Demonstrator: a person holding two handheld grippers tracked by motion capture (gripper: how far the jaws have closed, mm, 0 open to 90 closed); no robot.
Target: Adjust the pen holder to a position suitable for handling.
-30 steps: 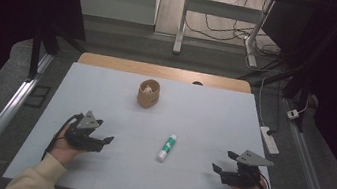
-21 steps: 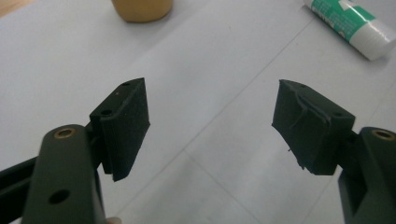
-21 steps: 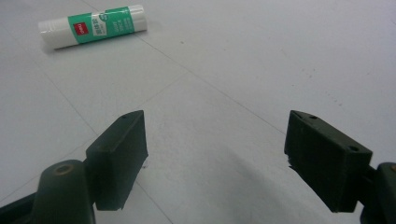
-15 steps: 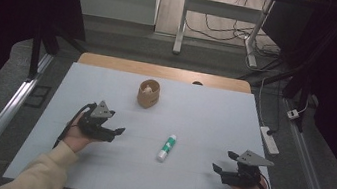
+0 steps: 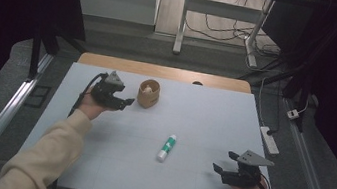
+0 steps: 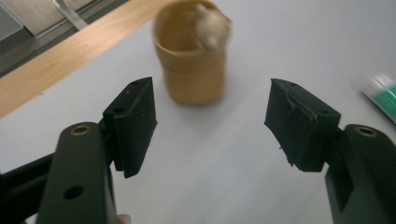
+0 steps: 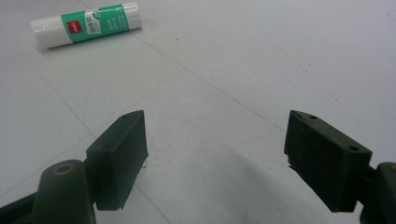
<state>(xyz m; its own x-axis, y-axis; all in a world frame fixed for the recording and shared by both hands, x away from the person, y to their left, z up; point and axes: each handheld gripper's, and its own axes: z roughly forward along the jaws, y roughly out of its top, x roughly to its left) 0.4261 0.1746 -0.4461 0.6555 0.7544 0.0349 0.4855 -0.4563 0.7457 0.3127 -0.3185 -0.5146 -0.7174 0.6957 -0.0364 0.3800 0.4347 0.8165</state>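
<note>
Right gripper (image 5: 225, 162): we see its jaws spread wide with nothing between them, low over the near right of the counter (image 5: 204, 115).
Glue stick (image 5: 166, 148): lying flat mid-counter, well apart from both grippers.
Left gripper (image 5: 124, 103): jaws wide apart and holding nothing, aimed at the cup.
Cup (image 5: 148, 94): upright, just beside our left gripper, something pale inside.
</note>
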